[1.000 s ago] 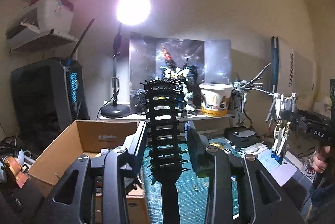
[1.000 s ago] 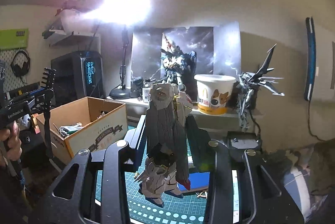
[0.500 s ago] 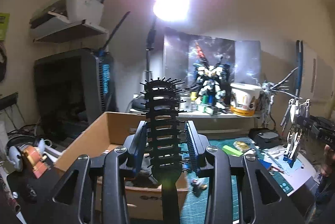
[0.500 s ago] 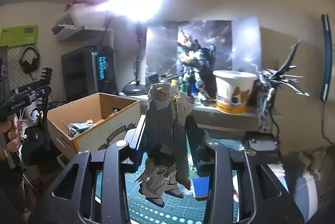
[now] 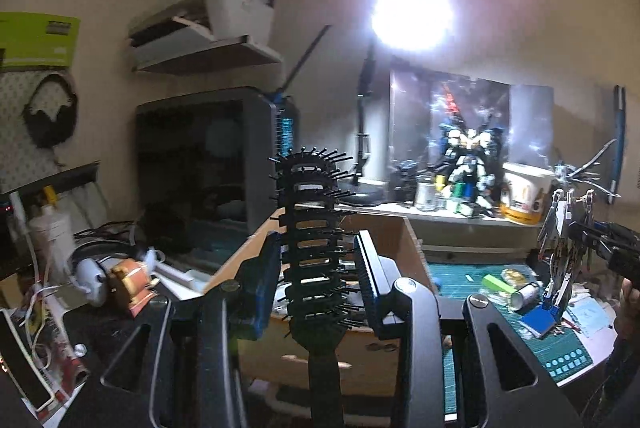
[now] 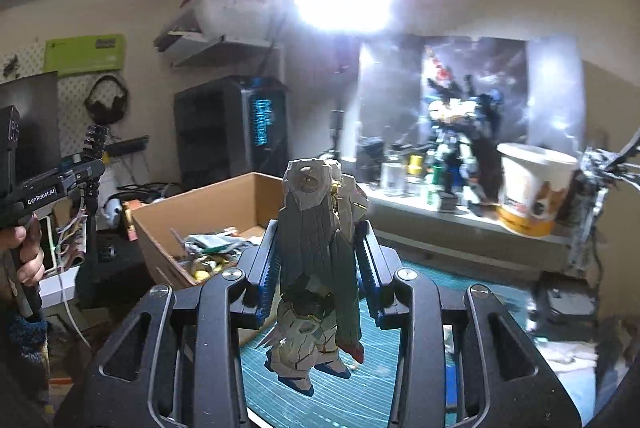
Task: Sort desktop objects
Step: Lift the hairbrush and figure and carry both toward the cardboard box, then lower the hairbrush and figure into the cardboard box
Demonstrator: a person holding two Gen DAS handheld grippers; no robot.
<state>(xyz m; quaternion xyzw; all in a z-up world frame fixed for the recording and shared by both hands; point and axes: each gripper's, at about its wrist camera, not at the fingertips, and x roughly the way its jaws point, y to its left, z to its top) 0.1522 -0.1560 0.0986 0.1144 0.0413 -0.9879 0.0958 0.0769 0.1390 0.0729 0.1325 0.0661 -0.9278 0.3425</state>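
Observation:
My left gripper (image 5: 316, 248) is shut on a black vented hairbrush (image 5: 314, 228), held upright over the near wall of an open cardboard box (image 5: 400, 228). My right gripper (image 6: 320, 240) is shut on a grey and white robot figure (image 6: 316, 260), held head-up above the green cutting mat (image 6: 420, 304). The box (image 6: 208, 203) lies to its left with several small items inside. The left gripper with the brush also shows at the far left of the right wrist view (image 6: 90, 167). The right gripper with the figure shows at the right of the left wrist view (image 5: 576, 228).
A bright desk lamp (image 5: 412, 15) glares behind the box. A shelf at the back holds a robot model (image 5: 468, 163), small bottles and a white tub (image 5: 524, 195). A black PC tower (image 5: 224, 163) stands left. Small items (image 5: 516, 288) lie on the mat.
Both grippers have swung left, each still holding its object. The left gripper with the brush now stands over the box's near wall. The box is nearer to the right gripper.

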